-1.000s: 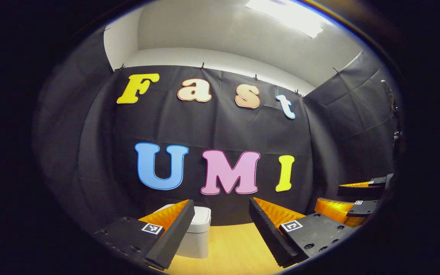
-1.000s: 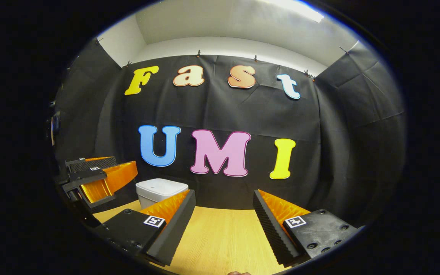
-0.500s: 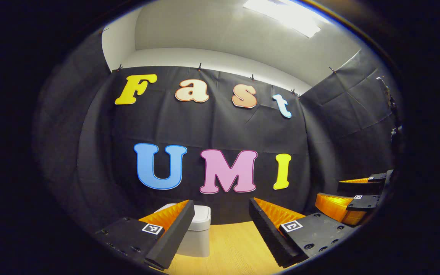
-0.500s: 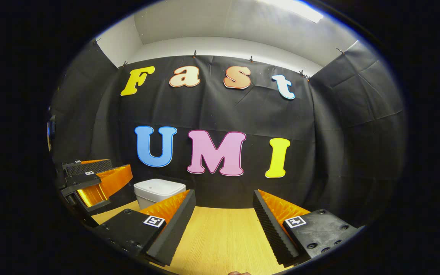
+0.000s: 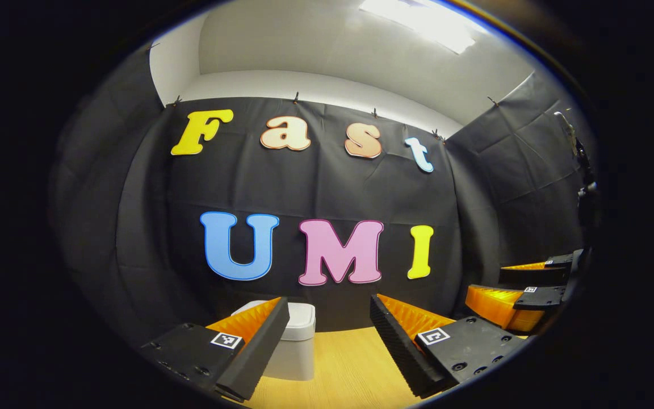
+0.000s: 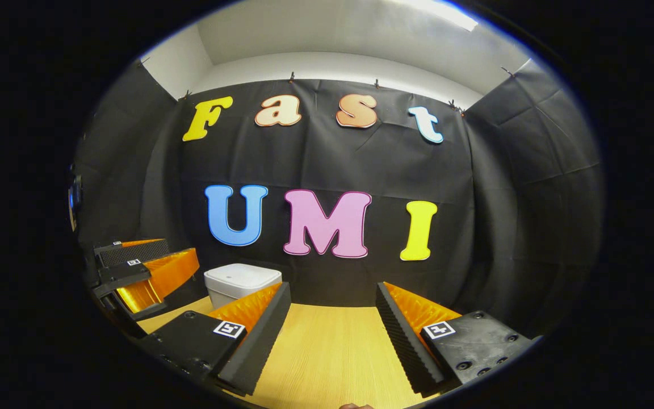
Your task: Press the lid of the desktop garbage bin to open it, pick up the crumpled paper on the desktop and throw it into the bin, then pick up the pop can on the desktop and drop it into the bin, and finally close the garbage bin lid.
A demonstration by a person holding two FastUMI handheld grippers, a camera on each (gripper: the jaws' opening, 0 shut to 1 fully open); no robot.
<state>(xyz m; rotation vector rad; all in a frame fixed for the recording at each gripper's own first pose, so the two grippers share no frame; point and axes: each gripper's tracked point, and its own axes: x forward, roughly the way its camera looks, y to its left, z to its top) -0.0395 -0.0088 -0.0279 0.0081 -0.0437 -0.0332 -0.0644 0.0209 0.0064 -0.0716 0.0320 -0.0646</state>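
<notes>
Bin point(image 5: 296, 346) with lid shut: seen ahead-left of left gripper point(image 5: 327, 341), nearer it | right gripper point(image 6: 332, 335) farther | both grippers' jaws held apart, empty.

Layout of the booth. The garbage bin point(image 5: 297, 346) stands upright on the worktop point(image 5: 349, 369) near its far edge, just before the cloth wall point(image 5: 315, 187), with its lid point(image 6: 243, 276) lying flat on top. In the left gripper view, the left gripper point(image 5: 327, 343) sits above the worktop's near part, the bin partly behind its left finger; the right gripper point(image 5: 523, 295) lies farther right. In the right gripper view, the right gripper point(image 6: 332, 335) sits above the worktop point(image 6: 327, 358), the bin beyond it to the left, and the left gripper point(image 6: 142, 272) left of the bin.
</notes>
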